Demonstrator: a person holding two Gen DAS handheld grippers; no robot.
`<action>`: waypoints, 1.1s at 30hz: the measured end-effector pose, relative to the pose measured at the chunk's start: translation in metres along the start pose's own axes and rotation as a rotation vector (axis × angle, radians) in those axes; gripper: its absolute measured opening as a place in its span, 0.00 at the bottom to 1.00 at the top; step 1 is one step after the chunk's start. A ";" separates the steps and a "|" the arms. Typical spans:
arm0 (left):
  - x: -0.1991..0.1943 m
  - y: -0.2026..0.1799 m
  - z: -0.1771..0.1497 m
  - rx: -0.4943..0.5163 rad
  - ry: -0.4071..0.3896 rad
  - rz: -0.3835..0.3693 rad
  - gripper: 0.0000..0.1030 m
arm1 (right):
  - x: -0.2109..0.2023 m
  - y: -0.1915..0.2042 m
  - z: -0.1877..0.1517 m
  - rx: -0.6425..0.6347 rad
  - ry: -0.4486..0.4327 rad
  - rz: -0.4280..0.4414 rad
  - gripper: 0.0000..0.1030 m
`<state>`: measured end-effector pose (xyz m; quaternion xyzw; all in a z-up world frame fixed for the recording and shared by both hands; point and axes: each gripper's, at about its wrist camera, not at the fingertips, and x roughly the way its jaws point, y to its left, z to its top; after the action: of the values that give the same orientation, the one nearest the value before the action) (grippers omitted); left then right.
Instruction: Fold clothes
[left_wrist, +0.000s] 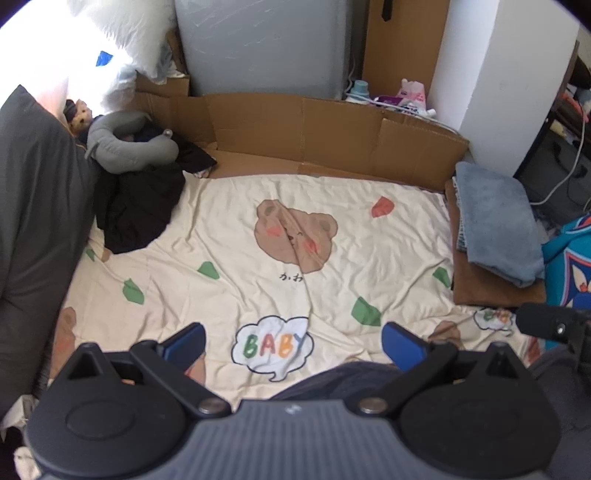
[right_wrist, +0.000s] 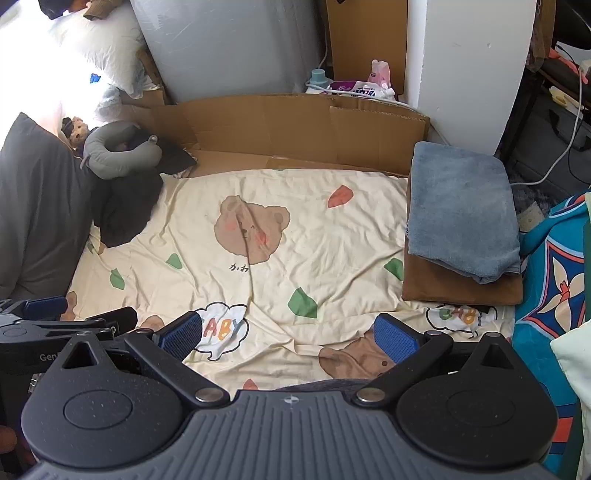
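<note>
A crumpled black garment (left_wrist: 136, 206) (right_wrist: 123, 212) lies at the far left of the cream bear-print sheet (left_wrist: 229, 258) (right_wrist: 332, 236). At the right edge sits a folded stack: a grey-blue cloth (left_wrist: 495, 221) (right_wrist: 461, 218) on a brown one (left_wrist: 491, 288) (right_wrist: 454, 288). My left gripper (left_wrist: 293, 345) hovers open over the near part of the sheet, holding nothing. My right gripper (right_wrist: 290, 339) is open too, beside it on the right, empty. Part of the left gripper (right_wrist: 48, 325) shows in the right wrist view. A dark blue fabric (left_wrist: 343, 380) shows just under the left gripper.
A grey neck pillow (left_wrist: 125, 144) and a small plush toy (left_wrist: 79, 118) sit behind the black garment. A big dark grey cushion (left_wrist: 37, 221) bounds the left. Cardboard (left_wrist: 332, 136) lines the far edge. A blue patterned cloth (right_wrist: 554, 280) lies to the right.
</note>
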<state>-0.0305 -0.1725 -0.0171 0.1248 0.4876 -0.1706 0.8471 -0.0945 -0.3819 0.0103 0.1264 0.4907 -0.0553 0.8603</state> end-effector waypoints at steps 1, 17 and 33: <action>0.000 0.000 0.000 0.004 -0.003 0.003 1.00 | 0.000 0.000 0.000 0.000 0.000 0.000 0.99; -0.001 0.008 -0.001 -0.033 0.008 -0.032 0.99 | 0.000 0.000 -0.001 0.019 -0.001 0.011 0.99; 0.001 0.009 0.001 -0.030 0.013 -0.033 0.99 | 0.001 -0.001 -0.001 0.025 -0.004 0.014 0.99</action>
<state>-0.0257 -0.1648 -0.0171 0.1051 0.4976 -0.1766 0.8427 -0.0950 -0.3829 0.0093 0.1403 0.4872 -0.0557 0.8601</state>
